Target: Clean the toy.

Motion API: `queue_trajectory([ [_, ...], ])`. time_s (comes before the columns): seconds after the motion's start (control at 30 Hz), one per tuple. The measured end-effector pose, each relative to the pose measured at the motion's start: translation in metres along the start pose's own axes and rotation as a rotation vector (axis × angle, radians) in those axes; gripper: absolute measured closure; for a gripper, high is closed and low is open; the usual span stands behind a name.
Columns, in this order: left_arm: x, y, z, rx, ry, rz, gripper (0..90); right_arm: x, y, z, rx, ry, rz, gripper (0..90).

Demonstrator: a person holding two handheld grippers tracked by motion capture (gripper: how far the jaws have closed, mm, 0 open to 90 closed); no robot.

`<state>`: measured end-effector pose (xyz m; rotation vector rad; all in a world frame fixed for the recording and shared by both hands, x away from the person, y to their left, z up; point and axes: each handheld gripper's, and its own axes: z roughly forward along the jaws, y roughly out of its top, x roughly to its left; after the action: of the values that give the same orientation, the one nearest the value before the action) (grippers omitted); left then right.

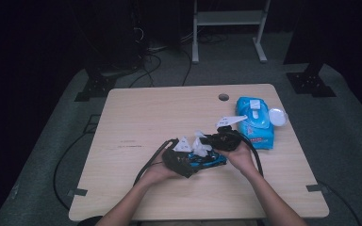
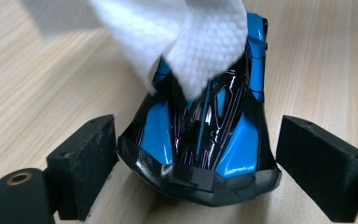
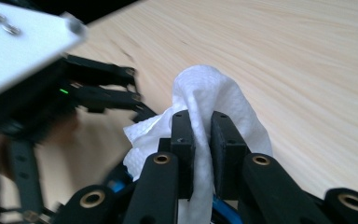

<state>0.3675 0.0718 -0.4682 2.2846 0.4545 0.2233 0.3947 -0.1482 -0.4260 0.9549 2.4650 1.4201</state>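
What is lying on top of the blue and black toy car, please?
A white wipe, pinched in the right gripper, drapes over the toy car. It hides the car's far upper bodywork; the near end is uncovered.

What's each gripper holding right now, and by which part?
The right gripper pinches a bunched fold of the white wipe. The left gripper straddles the blue toy car at one end, jaws apart, not clamped.

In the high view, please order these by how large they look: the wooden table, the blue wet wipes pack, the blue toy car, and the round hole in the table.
1. Wooden table
2. Blue wet wipes pack
3. Blue toy car, partly hidden by the hand-held grippers and the white wipe, so its rank is unsure
4. Round hole
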Motion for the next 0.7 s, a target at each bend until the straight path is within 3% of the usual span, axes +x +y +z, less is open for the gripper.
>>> queue_trajectory([
  [0.1, 0.003, 0.001, 0.004, 0.006, -0.014, -0.015, 14.1, -0.003, -0.003, 0.002, 0.049, -0.020, -0.019, 79.9],
  [0.17, 0.003, 0.000, 0.004, 0.000, -0.032, -0.014, 21.3, -0.005, -0.012, 0.013, 0.091, -0.011, -0.028, 79.9],
  [0.3, 0.004, 0.000, 0.002, 0.009, -0.040, -0.008, 21.7, -0.001, -0.019, 0.023, 0.109, -0.008, -0.036, 79.9],
  [0.4, 0.004, -0.001, 0.002, -0.002, -0.044, -0.013, 22.0, -0.004, -0.022, 0.021, 0.104, -0.011, -0.022, 80.0],
  [0.47, 0.004, -0.002, 0.001, 0.005, -0.044, -0.002, 22.0, -0.012, -0.027, 0.010, 0.117, -0.054, -0.027, 80.0],
  [0.63, 0.005, -0.002, 0.001, 0.007, -0.044, -0.001, 22.0, -0.029, -0.037, -0.013, 0.116, -0.103, 0.016, 80.0],
  [0.7, 0.004, -0.002, 0.001, 0.006, -0.043, -0.003, 22.0, -0.030, -0.037, -0.014, 0.122, -0.105, 0.020, 80.0],
])
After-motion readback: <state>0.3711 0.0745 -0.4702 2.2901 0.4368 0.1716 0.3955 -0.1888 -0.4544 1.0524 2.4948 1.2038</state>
